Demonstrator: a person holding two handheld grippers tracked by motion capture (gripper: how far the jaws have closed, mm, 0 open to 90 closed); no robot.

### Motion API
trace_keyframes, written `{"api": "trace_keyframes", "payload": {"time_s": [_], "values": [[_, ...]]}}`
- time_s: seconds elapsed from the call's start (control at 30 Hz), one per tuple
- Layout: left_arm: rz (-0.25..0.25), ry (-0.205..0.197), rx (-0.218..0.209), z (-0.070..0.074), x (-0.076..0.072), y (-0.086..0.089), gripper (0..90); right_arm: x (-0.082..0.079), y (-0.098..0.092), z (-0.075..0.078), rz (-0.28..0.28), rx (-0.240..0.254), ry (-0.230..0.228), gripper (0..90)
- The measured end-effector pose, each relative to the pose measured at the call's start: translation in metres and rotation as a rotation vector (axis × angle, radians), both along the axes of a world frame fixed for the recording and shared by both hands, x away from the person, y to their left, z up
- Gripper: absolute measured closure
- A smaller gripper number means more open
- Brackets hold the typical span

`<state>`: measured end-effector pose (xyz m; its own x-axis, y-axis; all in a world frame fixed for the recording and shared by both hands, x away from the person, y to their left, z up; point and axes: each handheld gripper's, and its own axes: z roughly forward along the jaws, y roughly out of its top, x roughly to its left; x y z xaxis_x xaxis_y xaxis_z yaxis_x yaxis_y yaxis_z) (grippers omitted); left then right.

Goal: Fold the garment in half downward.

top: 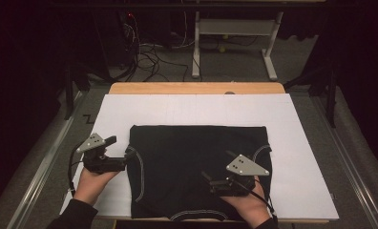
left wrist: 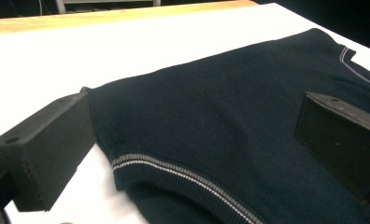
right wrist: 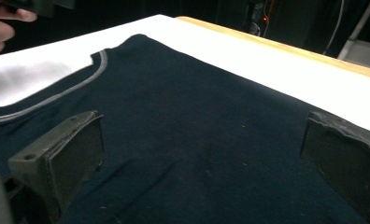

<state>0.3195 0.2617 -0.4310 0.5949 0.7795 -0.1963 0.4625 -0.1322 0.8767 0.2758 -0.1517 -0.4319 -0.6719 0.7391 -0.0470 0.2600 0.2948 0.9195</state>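
A dark sleeveless top with grey-white trim lies flat on a white board, neckline toward the near edge. My left gripper is open at the garment's left side. In the left gripper view my left gripper has its jaws wide apart around the trimmed armhole edge of the top. My right gripper hovers open over the top's near right part. Nothing is pinched in my right gripper; the fabric lies beneath it.
The white board rests on a wooden table, whose far edge shows. Beyond it stand a white desk frame and cables on the floor. In the right gripper view, the other hand appears at top left.
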Motion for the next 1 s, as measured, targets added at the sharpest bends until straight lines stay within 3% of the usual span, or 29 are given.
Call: {"api": "trace_keyframes", "payload": {"time_s": [0.27,0.4,0.73,1.0], "values": [[-0.001,0.01,0.017,0.003,0.02,-0.005,0.0,-0.008,0.009,0.002,0.026,0.036,0.005,0.2],[-0.003,0.045,-0.011,0.001,0.034,-0.006,0.0,-0.009,0.014,-0.001,0.039,0.019,0.011,0.2],[-0.009,0.036,0.012,0.007,0.054,-0.013,0.0,-0.01,0.034,-0.01,0.093,0.014,0.044,0.2],[-0.009,0.03,0.023,0.017,0.061,-0.015,0.0,-0.012,0.051,-0.011,0.126,0.013,0.055,0.2]]}}
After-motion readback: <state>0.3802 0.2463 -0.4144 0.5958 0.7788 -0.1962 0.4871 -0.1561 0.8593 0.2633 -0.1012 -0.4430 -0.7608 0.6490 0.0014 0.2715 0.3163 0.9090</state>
